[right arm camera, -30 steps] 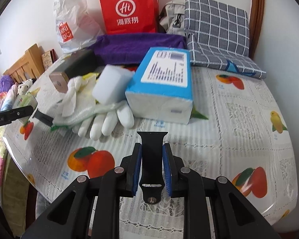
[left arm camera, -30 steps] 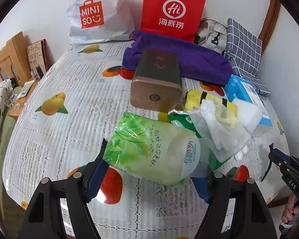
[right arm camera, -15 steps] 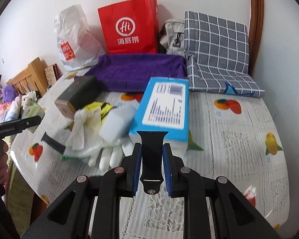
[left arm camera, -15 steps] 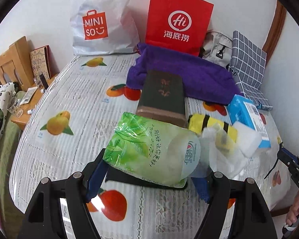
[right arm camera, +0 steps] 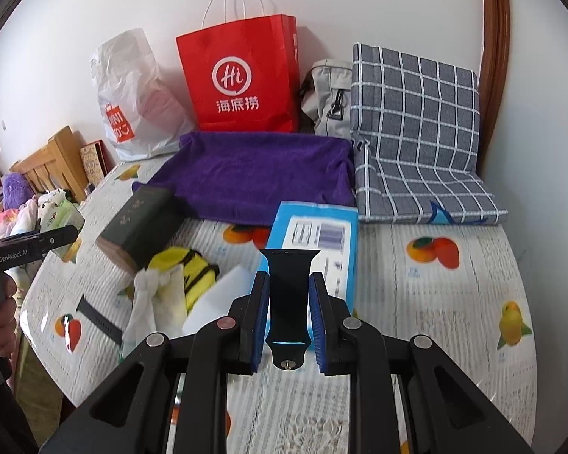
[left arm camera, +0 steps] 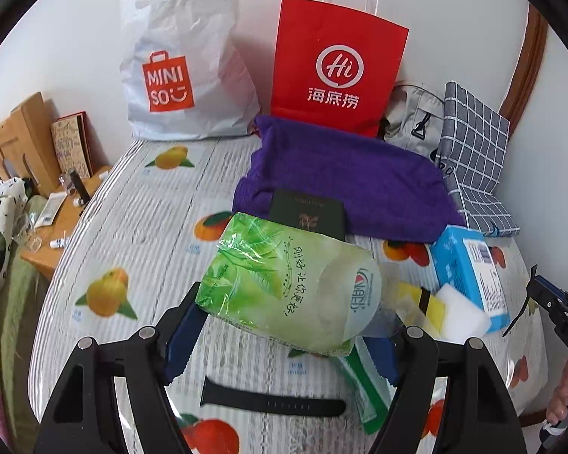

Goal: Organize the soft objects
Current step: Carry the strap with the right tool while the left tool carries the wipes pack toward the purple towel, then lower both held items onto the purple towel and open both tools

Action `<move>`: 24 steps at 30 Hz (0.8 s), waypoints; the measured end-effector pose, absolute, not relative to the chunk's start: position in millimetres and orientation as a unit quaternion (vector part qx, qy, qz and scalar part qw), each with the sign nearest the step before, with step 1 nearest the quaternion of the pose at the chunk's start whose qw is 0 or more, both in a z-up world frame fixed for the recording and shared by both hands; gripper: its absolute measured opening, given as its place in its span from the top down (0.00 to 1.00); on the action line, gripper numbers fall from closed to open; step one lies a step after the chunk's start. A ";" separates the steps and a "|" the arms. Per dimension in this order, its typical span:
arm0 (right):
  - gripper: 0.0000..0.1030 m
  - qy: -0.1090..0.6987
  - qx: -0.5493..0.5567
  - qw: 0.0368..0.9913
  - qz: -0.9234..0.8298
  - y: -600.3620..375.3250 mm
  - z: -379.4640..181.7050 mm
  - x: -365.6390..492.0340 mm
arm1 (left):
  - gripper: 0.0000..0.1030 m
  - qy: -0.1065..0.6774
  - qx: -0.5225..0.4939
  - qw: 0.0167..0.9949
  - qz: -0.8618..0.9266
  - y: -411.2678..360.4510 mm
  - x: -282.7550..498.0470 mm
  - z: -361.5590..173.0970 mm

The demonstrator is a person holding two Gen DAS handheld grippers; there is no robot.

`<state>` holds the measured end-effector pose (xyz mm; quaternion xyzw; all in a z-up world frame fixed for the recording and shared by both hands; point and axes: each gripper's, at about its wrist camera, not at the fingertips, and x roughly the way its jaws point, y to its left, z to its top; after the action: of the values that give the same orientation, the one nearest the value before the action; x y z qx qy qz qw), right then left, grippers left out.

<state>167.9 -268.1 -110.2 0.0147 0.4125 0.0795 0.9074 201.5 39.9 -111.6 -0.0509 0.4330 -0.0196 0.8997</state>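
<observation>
My left gripper (left arm camera: 284, 336) is shut on a green tissue pack (left arm camera: 291, 283) and holds it above the table. My right gripper (right arm camera: 288, 302) is shut on a short black watch strap piece (right arm camera: 288, 295), raised above the table. A second black watch strap (left arm camera: 272, 403) lies flat on the fruit-print tablecloth below the left gripper; it also shows in the right wrist view (right arm camera: 98, 319). A yellow and black striped soft toy (right arm camera: 193, 268), white gloves (right arm camera: 151, 302), a white sponge (left arm camera: 462, 317) and a blue tissue pack (right arm camera: 318, 234) lie clustered mid-table.
A purple towel (left arm camera: 344, 185), a dark box (right arm camera: 140, 223), a red paper bag (left arm camera: 337, 72), a white Miniso bag (left arm camera: 178, 60), a grey pouch (right arm camera: 329, 94) and a checked cushion (right arm camera: 416, 132) sit at the back. A wooden bedside stand (left arm camera: 49, 204) is left of the table.
Both grippers have lifted higher and pulled back with their loads. The long black strap on the table has come into the left wrist view.
</observation>
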 end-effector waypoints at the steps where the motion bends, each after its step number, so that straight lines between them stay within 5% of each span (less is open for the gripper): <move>1: 0.79 0.412 0.015 0.907 0.082 -268.4 -109.1 171.4 | 0.27 0.433 -0.048 0.900 -0.019 38.5 205.2 -110.8; 24: 0.80 0.416 0.045 0.903 0.097 -284.2 -111.0 277.2 | 0.27 0.453 -0.049 0.890 -0.028 24.7 305.3 -115.2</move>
<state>277.2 -284.2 -111.0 0.0446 0.4157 0.0973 0.9032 305.3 24.7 -115.2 -0.0490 0.4526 -0.0275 0.8899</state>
